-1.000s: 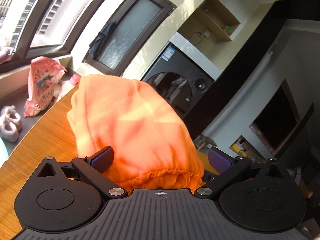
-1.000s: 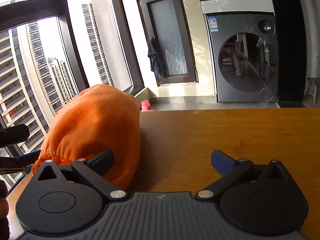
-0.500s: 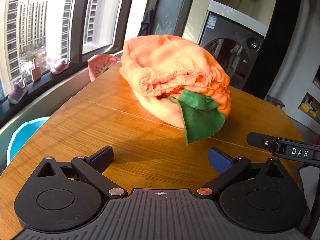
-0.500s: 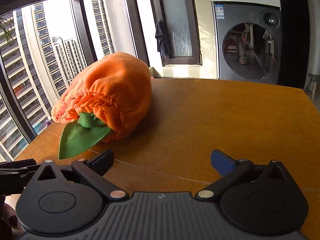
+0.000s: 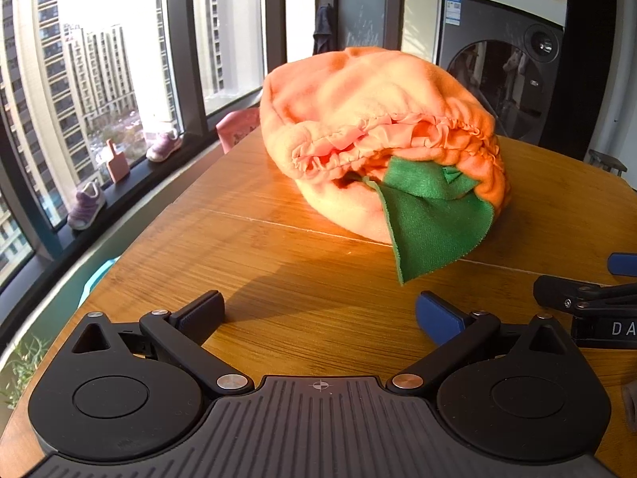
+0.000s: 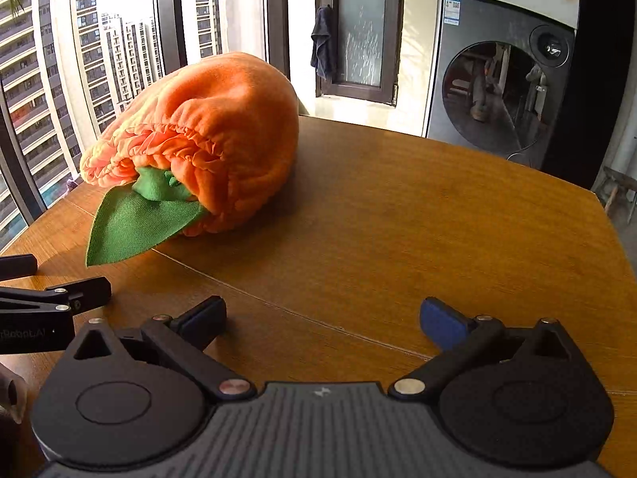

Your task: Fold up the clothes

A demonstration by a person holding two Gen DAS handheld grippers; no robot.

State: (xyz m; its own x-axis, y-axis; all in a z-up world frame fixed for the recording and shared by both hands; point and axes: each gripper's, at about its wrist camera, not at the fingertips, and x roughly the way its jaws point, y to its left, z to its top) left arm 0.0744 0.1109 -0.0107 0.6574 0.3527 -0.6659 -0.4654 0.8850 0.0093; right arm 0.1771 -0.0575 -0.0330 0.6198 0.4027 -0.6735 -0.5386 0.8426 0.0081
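Both sets of tongs are spread wide and carrying nothing: the left tongs [image 5: 320, 310] hang low over bare wood, and the right tongs [image 6: 322, 316] do the same just beside them. Neither touches cloth.

Out ahead of both sits the orange garment [image 5: 374, 119], a puffy fleece bundle resting on the worktop [image 5: 278, 271], its gathered elastic hem turned toward the tongs. A green leaf-shaped flap [image 5: 434, 223] pokes out from under that hem and drapes onto the wood on the tongs' side of the garment.

By the look of it, this one is light, soft and floppy, likely to sag and bunch when lifted, with no stiffness to help. The ruffled hem looks like the firmest thing to pinch, one set of tongs at each end of the opening; the leaf flap seems too flimsy to pull the whole piece by.

Room for moving looks good: bare wood lies between the tongs and the garment, and a broad open stretch runs off to the garment's right in the right wrist view. To the garment's left the worktop edge drops off toward the window sill, where small shoes [image 5: 85, 205] stand, so spreading is safer rightward.
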